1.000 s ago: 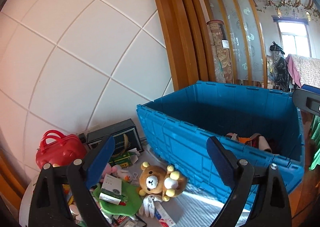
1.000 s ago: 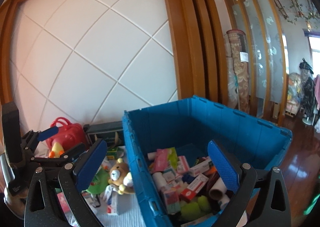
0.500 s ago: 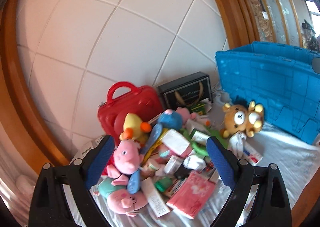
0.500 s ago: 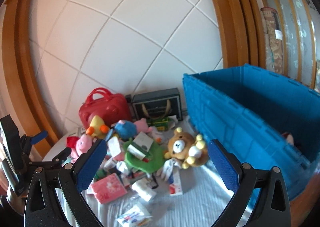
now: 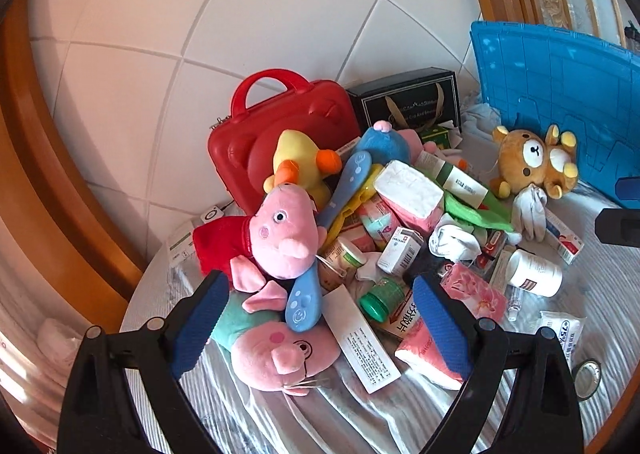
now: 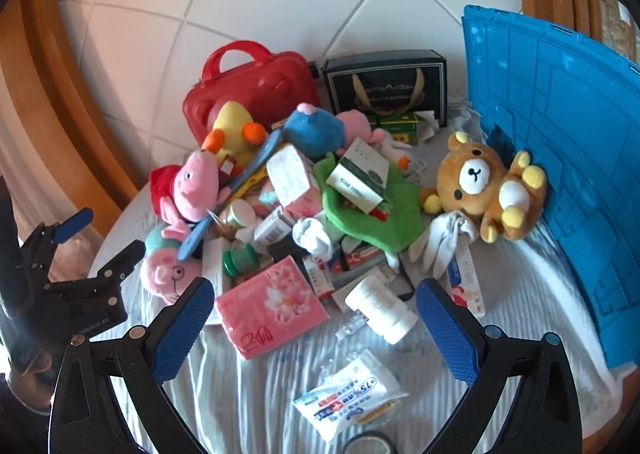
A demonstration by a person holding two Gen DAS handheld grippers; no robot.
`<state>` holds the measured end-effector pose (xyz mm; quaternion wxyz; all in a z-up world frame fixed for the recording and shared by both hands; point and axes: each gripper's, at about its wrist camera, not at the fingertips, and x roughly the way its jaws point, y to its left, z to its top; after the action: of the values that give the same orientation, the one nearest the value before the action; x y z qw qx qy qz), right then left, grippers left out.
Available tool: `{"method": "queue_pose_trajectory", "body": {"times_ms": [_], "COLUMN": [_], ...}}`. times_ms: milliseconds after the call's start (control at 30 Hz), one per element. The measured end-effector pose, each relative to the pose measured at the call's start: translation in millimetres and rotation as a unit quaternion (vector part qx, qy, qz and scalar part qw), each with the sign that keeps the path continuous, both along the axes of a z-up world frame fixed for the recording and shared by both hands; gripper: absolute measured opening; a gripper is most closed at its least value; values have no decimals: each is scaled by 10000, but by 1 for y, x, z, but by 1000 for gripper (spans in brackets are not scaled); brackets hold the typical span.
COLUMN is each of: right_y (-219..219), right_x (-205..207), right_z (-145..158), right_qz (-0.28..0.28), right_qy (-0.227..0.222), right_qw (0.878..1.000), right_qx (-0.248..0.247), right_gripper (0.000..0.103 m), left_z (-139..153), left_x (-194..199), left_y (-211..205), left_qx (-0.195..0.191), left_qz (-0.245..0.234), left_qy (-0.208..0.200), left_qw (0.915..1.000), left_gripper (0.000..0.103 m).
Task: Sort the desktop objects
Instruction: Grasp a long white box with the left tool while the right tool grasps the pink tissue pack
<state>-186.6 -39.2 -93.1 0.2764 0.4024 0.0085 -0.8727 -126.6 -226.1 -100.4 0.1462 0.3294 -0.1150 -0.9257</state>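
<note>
A pile of toys, boxes and bottles lies on a striped cloth. My left gripper (image 5: pixel 320 318) is open and empty above two pink pig plushes (image 5: pixel 280 230), a green-capped bottle (image 5: pixel 382 294) and a white leaflet (image 5: pixel 362 340). My right gripper (image 6: pixel 316 326) is open and empty above a pink tissue pack (image 6: pixel 270 306) and a white bottle (image 6: pixel 380 310). A brown bear plush (image 6: pixel 484 186) lies against the blue crate (image 6: pixel 560 142). The left gripper also shows in the right wrist view (image 6: pixel 92 238).
A red case (image 5: pixel 280 126) and a black gift box (image 5: pixel 408 102) stand against the tiled wall. A wipes packet (image 6: pixel 352 394) and a tape roll (image 6: pixel 368 446) lie near the front edge. A wooden frame curves along the left.
Both grippers swung left and down, away from the blue crate, to face the pile on the cloth. Both jaws stayed open.
</note>
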Motion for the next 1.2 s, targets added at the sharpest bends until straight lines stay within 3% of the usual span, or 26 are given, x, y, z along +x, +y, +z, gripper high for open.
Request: {"method": "queue_pose_trajectory", "body": {"times_ms": [167,333,433,567,667,800,967,1133,1167,1200], "right_y": [2,18,21,9,-18,-52,-89,-122,-122,-121], "right_x": [-18,-37,-47,-58,-58,-50,-38,-25,-21,-19], "right_z": [-27,-50,-58,-74,-93,-112,-137,-173,-173,-170], "right_qz": [-136,-346,-387,-228,64,334,600,858,888,927], "right_qy": [-7,-374,-560,-1144,-1561,-1856,-2123,-1886,-1740,-1684], "right_qw": [9978,9947,9938,9922,9870,9806,9715,9595,9606,9627], "right_qx": [652,899,878,446,372,524,872,1906,1979,1903], "right_gripper": [102,102,102,102,102,102,103,101,91,89], "left_z": [-42,-85,-108,-118,-117,-107,-126,-132,-133,-133], "left_x": [-33,-58,-54,-29,-8,16,30,27,22,18], "left_y": [-7,-9,0,16,26,1,-38,-49,-48,-46], "left_qx": [58,129,218,934,1119,1211,1150,1302,1249,1203], "left_qz": [-135,-229,-396,-783,-893,-489,232,547,565,555], "left_qy": [-272,-681,-985,-1166,-1214,-1111,-1147,-1103,-1081,-1056], "left_qw": [9995,9973,9941,9857,9822,9852,9864,9838,9846,9855], "left_gripper": [94,94,94,94,94,94,94,94,94,94]}}
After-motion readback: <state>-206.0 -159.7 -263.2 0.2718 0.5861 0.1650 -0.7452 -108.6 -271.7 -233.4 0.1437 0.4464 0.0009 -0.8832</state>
